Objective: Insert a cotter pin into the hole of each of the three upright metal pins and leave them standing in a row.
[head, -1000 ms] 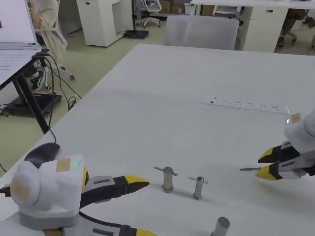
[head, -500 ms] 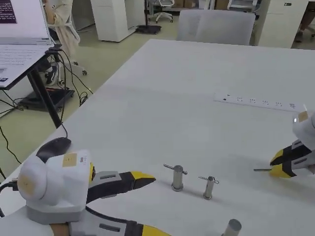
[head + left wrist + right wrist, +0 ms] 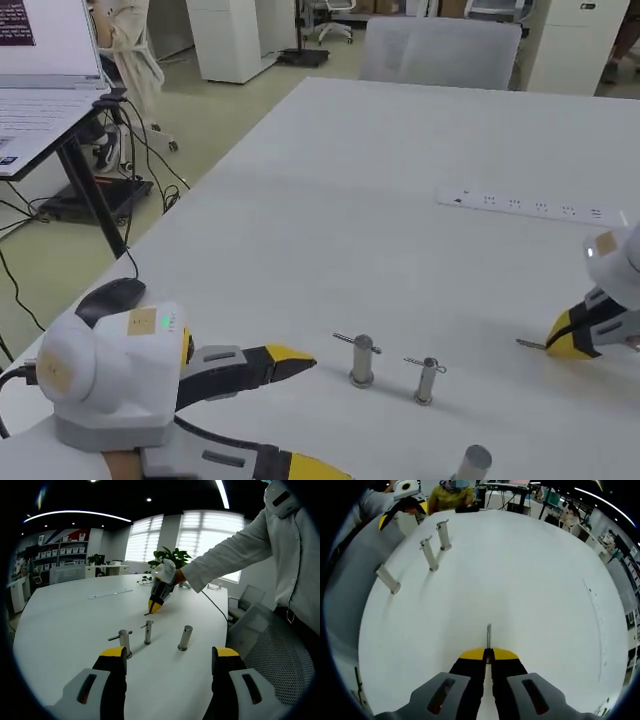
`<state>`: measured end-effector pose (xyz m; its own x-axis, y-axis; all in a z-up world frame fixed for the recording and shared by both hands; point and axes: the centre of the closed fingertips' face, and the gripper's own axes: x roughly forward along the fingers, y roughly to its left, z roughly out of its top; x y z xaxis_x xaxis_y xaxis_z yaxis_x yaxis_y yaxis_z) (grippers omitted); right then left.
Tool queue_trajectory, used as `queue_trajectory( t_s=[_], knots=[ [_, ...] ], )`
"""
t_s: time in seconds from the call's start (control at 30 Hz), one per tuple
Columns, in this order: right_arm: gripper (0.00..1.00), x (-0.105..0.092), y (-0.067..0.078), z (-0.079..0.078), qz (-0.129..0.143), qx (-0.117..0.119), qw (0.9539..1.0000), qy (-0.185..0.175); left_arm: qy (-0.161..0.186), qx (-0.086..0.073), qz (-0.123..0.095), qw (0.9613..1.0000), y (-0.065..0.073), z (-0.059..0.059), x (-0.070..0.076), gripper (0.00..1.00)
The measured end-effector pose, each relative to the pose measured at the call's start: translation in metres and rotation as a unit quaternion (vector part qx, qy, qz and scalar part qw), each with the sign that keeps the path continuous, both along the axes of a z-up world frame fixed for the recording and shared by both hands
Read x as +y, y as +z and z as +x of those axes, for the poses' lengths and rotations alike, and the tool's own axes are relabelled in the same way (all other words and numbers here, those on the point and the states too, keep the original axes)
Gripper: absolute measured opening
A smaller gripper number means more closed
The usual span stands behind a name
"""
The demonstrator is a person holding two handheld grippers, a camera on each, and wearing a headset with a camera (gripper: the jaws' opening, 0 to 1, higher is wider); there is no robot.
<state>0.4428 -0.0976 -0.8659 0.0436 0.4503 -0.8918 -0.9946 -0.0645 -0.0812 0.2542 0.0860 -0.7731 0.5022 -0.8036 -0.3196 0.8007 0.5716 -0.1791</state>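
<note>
My right gripper (image 3: 489,652) has its fingers pinched on the held cotter pin (image 3: 489,635), which pokes forward low over the white surface (image 3: 400,200), well apart from the 3 uprights. My left gripper (image 3: 169,655) has its fingers spread, just short of the row. The leftmost metal pin (image 3: 362,360) and the middle metal pin (image 3: 427,378) each carry a cotter through the top. The bare metal pin (image 3: 472,462) stands beside them.
</note>
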Motion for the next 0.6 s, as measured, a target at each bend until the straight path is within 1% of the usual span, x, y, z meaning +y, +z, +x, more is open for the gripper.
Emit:
queue_trajectory(
  t_s=[0.03, 0.2, 0.27, 0.37, 0.53, 0.6],
  knots=[
    [0.05, -0.001, 0.000, -0.001, 0.000, 0.004, 0.9999, -0.012, 0.000, 0.000, 0.001, 1.0000, 0.000, 0.000, 0.000, 0.69],
    [0.04, -0.001, 0.002, -0.003, -0.002, -0.003, 0.9998, -0.018, -0.001, -0.002, -0.001, 1.0000, 0.001, 0.000, -0.001, 0.69],
    [0.03, 0.000, 0.004, -0.004, 0.005, 0.000, 0.9997, -0.025, -0.001, -0.003, 0.000, 1.0000, 0.002, 0.001, -0.001, 0.69],
    [0.03, -0.001, 0.005, -0.006, 0.006, 0.002, 0.9996, -0.029, -0.001, -0.005, -0.002, 1.0000, 0.003, 0.001, -0.002, 0.69],
    [0.03, -0.003, 0.012, -0.012, 0.007, 0.001, 0.9995, -0.032, -0.005, -0.011, -0.001, 0.9999, 0.007, 0.002, -0.004, 0.69],
    [0.02, -0.003, 0.017, -0.016, 0.013, 0.001, 0.9993, -0.036, -0.006, -0.014, -0.002, 0.9999, 0.009, 0.002, -0.005, 0.69]
  ],
)
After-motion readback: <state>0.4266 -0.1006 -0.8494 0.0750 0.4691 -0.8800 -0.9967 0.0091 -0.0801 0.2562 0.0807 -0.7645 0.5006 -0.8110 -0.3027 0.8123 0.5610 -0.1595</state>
